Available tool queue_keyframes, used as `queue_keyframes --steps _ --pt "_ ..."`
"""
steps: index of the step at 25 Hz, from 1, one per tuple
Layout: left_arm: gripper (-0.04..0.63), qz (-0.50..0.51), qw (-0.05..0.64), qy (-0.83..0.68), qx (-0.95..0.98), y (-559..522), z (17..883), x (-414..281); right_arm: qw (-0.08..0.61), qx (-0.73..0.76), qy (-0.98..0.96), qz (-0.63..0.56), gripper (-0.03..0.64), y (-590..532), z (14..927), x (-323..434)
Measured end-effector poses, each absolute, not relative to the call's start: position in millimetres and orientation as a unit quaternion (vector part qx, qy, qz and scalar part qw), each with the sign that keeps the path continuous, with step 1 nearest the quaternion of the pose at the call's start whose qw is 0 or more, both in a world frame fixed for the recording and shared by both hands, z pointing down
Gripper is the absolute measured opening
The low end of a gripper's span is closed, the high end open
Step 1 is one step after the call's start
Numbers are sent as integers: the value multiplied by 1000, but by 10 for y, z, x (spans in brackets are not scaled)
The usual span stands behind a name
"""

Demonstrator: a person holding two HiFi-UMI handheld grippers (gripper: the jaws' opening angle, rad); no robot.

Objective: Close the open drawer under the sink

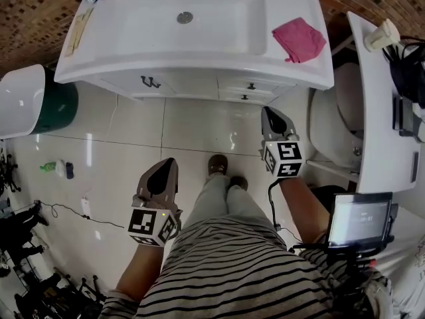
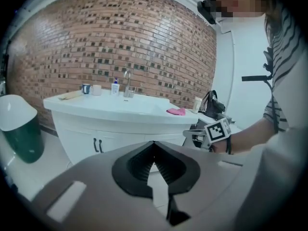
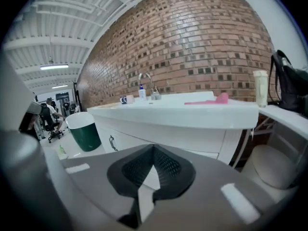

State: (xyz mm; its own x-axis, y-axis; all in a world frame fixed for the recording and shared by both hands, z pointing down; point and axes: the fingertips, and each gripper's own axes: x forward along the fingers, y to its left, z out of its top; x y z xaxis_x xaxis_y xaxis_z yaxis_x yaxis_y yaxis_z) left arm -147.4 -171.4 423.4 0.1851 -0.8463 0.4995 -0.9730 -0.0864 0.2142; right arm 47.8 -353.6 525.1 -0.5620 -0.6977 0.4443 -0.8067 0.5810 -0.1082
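Observation:
The white sink (image 1: 199, 52) tops a white vanity at the top of the head view. Below its right half are two drawer fronts, each with a dark knob, the upper drawer (image 1: 251, 85) and the lower drawer (image 1: 244, 97); how far either stands out I cannot tell. Two dark door handles (image 1: 151, 82) sit to their left. My right gripper (image 1: 268, 110) is shut and empty, its tip just short of the drawers. My left gripper (image 1: 167, 162) is also shut and empty, farther back over the tiled floor. In the left gripper view the vanity (image 2: 110, 138) stands ahead, apart from the jaws.
A pink cloth (image 1: 299, 38) lies on the sink's right rim. A green bin with a white lid (image 1: 33, 102) stands left of the vanity and a toilet (image 1: 339, 125) to the right. Bottles (image 1: 56, 169) and cables lie on the floor at left. A screen (image 1: 358, 221) sits at my right.

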Motion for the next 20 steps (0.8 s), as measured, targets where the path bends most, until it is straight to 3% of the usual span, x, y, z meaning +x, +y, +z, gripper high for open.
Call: queue_keyframes --steps 7,20 --pt "15 105 199 -678 700 -910 3359 -1804 135 378 -904 147 0 -2470 3979 464" --pt "15 50 130 -668 731 757 2906 -2891 83 415 -897 130 0 -159 3133 -456"
